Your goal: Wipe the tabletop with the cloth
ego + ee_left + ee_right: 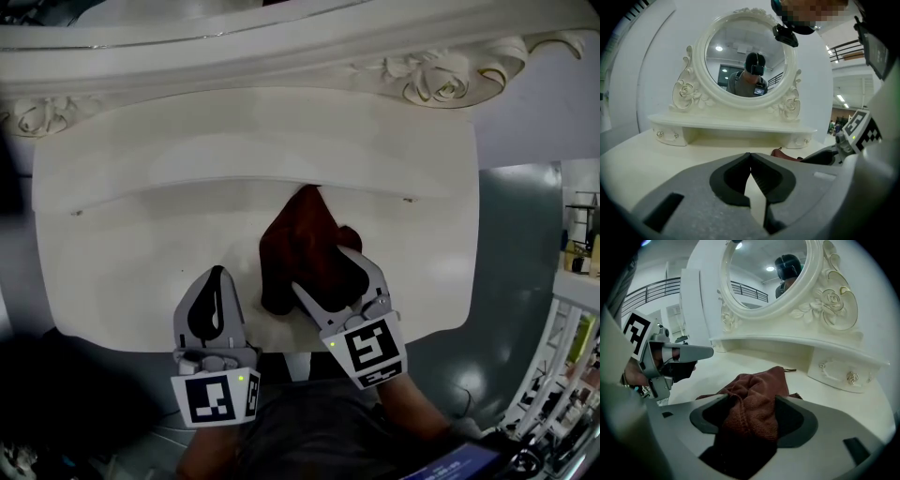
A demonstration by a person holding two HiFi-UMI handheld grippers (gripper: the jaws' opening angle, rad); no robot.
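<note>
A dark red cloth (300, 248) lies crumpled on the white tabletop (141, 244), near the front edge and just right of the middle. My right gripper (321, 270) stands over its near end with the jaws wide. In the right gripper view the cloth (757, 399) bunches up between the pads, with a dark gap at the left pad, so the right gripper (750, 416) is open. My left gripper (216, 277) hovers to the cloth's left, tips together and empty. The left gripper view shows its tips meeting (750, 157) and a corner of the cloth (785, 154) beyond.
The table is a white vanity with an oval mirror (745, 56) in a carved frame and a low shelf with small knobbed drawers (834, 371) along the back. Its front edge (141, 345) runs just ahead of both grippers. Grey floor (520, 244) lies to the right.
</note>
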